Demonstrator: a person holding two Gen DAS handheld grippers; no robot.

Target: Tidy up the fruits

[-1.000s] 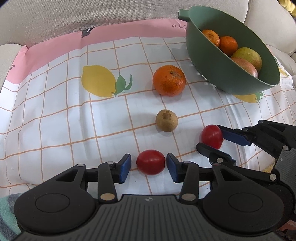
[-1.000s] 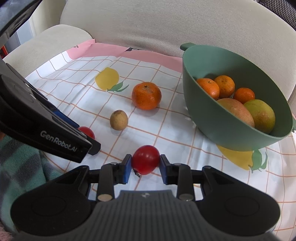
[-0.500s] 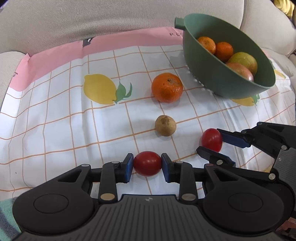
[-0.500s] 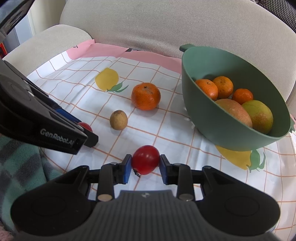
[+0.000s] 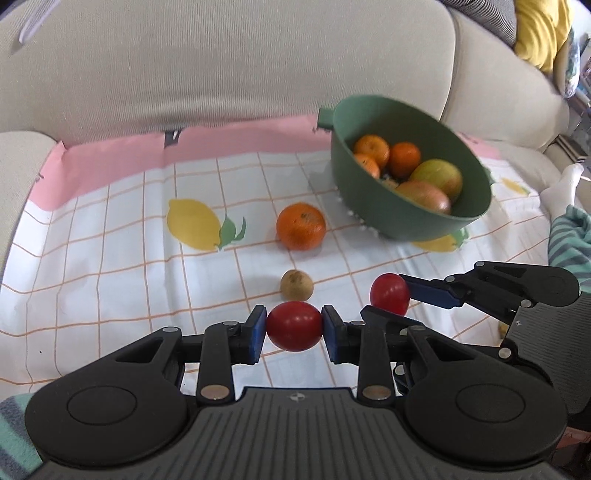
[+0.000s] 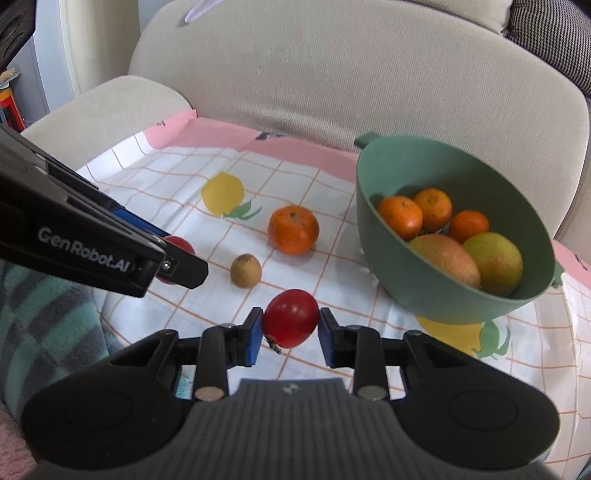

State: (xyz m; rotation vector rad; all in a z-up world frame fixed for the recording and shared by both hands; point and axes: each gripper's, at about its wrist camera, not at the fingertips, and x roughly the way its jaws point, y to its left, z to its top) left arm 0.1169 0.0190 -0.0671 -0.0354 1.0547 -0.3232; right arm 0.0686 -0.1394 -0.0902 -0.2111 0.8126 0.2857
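Note:
My left gripper (image 5: 294, 328) is shut on a red tomato (image 5: 294, 325) and holds it above the cloth. My right gripper (image 6: 290, 328) is shut on a second red tomato (image 6: 290, 321), also lifted; it shows in the left wrist view (image 5: 389, 298) too. An orange (image 5: 301, 226) and a small brown fruit (image 5: 296, 284) lie on the checked cloth (image 5: 110, 258) ahead of both grippers. The green colander bowl (image 5: 406, 218) at the right holds several oranges and two mangoes.
The cloth lies on a beige sofa seat, with the backrest (image 5: 221, 66) behind and an armrest (image 6: 103, 107) at the left. A striped teal fabric (image 6: 44, 325) lies at the near left. A yellow cushion (image 5: 539, 29) is at the far right.
My left gripper closed on its tomato. Both grippers have risen with their tomatoes, so the cloth and bowl look farther away.

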